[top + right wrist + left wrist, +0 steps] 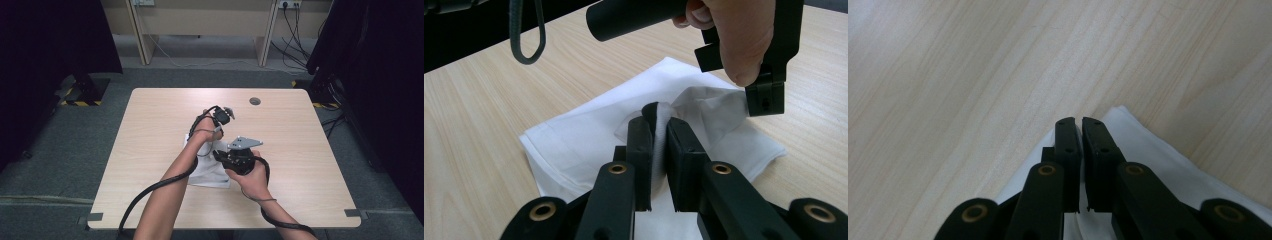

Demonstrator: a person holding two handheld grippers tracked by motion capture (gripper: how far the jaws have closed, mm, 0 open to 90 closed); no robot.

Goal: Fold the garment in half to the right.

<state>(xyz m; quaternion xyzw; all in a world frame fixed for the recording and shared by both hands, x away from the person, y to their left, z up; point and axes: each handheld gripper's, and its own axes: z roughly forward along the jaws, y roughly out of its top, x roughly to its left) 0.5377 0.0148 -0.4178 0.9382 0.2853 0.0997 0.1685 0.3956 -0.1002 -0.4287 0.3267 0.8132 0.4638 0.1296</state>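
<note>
- A pale wooden table (150,150) stands on grey carpet, with dark curtains at both sides and a light bench along the far wall, cables hanging below it.
- A white cloth (212,172) lies on the table near its middle, a little toward the person's edge; it looks folded, with a corner showing in the left gripper view (1128,120).
- The right gripper (658,120) has its fingers pressed together on a raised fold of the cloth (589,135), white fabric showing in the slit between them.
- In the high view that gripper (220,156) sits over the cloth's right part, its grey plate on top.
- The left gripper (1079,122) has its fingers closed to a thin slit; they lie over the cloth's corner, but whether they pinch fabric I cannot tell.
- In the high view the left gripper (216,134) is at the cloth's far edge, just beyond the right one.
- A small round grommet (255,101) sits in the table near its far edge, well apart from the cloth.
</note>
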